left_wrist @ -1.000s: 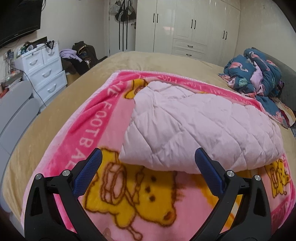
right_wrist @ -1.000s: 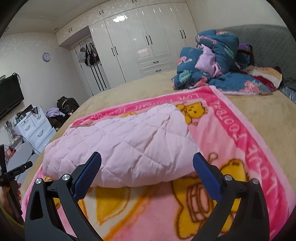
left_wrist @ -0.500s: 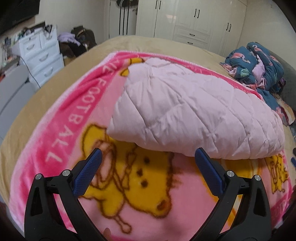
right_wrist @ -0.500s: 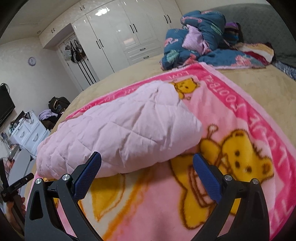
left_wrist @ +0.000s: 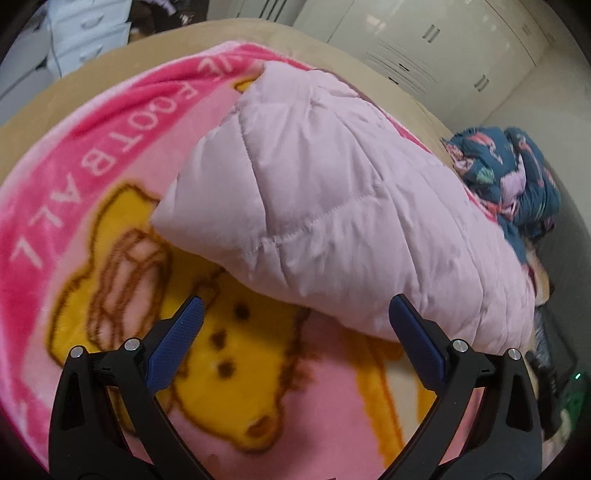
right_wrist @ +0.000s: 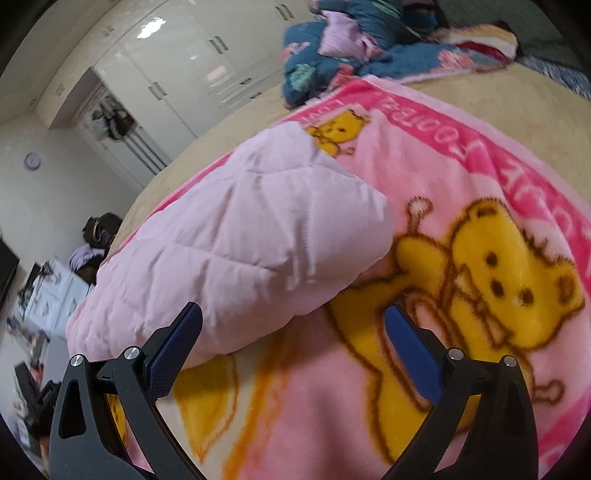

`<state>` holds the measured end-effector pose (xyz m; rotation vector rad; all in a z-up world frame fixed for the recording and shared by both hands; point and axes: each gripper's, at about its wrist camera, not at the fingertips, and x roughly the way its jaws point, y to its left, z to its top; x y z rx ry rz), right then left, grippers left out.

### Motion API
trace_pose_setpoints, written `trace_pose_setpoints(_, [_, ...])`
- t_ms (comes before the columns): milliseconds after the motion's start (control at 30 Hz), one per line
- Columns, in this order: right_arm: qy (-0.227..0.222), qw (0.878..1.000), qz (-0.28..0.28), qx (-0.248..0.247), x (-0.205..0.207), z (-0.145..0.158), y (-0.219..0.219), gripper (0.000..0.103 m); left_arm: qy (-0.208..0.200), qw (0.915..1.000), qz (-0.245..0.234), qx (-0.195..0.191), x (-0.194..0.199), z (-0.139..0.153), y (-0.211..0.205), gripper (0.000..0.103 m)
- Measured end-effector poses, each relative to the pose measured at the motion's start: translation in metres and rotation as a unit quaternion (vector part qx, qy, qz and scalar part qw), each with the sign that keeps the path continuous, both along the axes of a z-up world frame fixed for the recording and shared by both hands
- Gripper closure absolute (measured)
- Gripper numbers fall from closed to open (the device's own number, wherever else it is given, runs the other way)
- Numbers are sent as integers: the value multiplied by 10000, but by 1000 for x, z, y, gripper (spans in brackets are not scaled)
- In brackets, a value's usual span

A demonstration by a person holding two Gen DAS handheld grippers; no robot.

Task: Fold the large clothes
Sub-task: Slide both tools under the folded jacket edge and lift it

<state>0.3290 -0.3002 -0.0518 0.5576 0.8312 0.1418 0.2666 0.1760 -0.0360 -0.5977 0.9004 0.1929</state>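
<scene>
A pale pink quilted garment [left_wrist: 332, 199] lies folded in a thick pad on a pink cartoon-bear blanket [left_wrist: 92, 166] spread over the bed. My left gripper [left_wrist: 295, 306] is open and empty, just short of the garment's near edge toward its left end. The garment also shows in the right wrist view [right_wrist: 251, 240]. My right gripper [right_wrist: 293, 314] is open and empty, at the near edge close to the garment's right corner, above the blanket [right_wrist: 480, 258].
A heap of blue flamingo-print bedding [left_wrist: 517, 177] lies at the head of the bed, also in the right wrist view [right_wrist: 369, 48]. White wardrobes [right_wrist: 177, 85] line the far wall. A white drawer unit [left_wrist: 85, 33] stands left of the bed.
Both grippers have moved down and in toward the garment's near edge and tilted; the garment now fills more of each view. Jaws stay open.
</scene>
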Motion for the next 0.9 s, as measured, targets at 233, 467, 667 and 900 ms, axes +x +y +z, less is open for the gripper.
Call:
trace_pose_setpoints(233, [295, 9974, -292, 588, 32, -20, -7, 4, -68, 9980, 291, -562, 16, -13, 16, 9])
trace_pose_setpoints(467, [346, 9951, -179, 911, 55, -34, -4, 4, -114, 9951, 402, -896, 32, -22, 22, 8])
trace_pose_setpoints(667, [337, 9939, -105, 1046, 65, -39, 1, 4, -118, 9936, 455, -1029, 50, -32, 26, 8])
trace_pose_setpoints(900, [285, 9922, -59, 1214, 78, -46, 3, 4, -265, 9911, 478, -1217, 64, -43, 30, 8])
